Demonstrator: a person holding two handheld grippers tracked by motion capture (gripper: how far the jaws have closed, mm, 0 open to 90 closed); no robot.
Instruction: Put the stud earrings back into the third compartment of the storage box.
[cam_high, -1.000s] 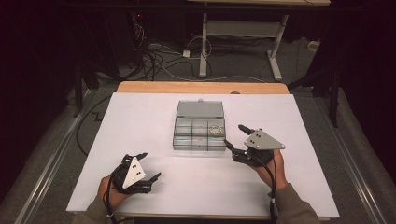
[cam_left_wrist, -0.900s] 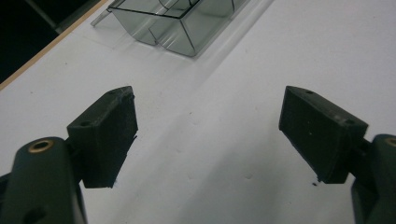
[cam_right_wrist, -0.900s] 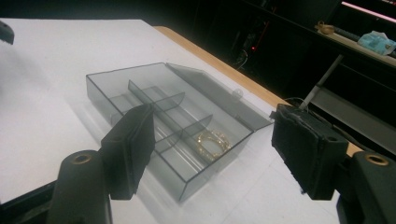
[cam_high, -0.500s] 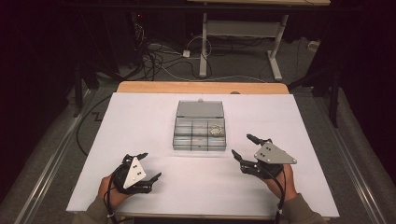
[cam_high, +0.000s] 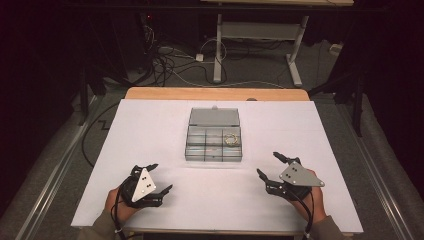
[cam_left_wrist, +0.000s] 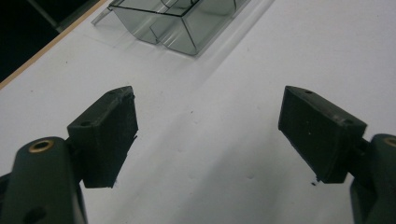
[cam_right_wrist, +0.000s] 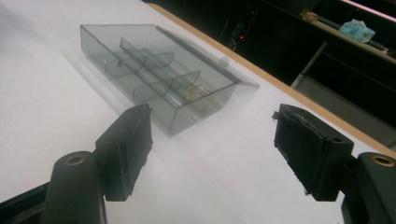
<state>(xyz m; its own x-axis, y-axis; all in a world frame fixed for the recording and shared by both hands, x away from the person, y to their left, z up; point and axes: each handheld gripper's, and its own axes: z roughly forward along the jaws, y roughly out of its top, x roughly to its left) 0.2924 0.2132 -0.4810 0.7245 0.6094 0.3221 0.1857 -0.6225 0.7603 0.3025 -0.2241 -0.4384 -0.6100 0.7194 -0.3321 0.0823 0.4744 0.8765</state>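
grippers, 2 of them, are resting low over the white table (cam_high: 150, 130) as i am watching from the high view. i am seeing the left gripper (cam_high: 154, 177) near the front left edge, its jaws standing wide apart with nothing between them; in the left gripper view the left gripper (cam_left_wrist: 208, 135) is showing just bare white surface between its pads. i am seeing the right gripper (cam_high: 267, 166) near the front right, its jaws also spread wide and gripping nothing; the right gripper (cam_right_wrist: 212, 149) is looking along its jaws toward the box. a clear grey compartment box (cam_high: 214, 144) is sitting in the middle of the table, well apart from both grippers and roughly between them, farther from me. its lid (cam_high: 215, 117) is lying open flat behind it. the box (cam_right_wrist: 154, 74) is divided into 6 compartments, and a small pale coiled item (cam_high: 231, 139) is lying in the far right compartment; i cannot tell what it is. in the left gripper view, 1 corner of the box (cam_left_wrist: 177, 21) is showing ahead.
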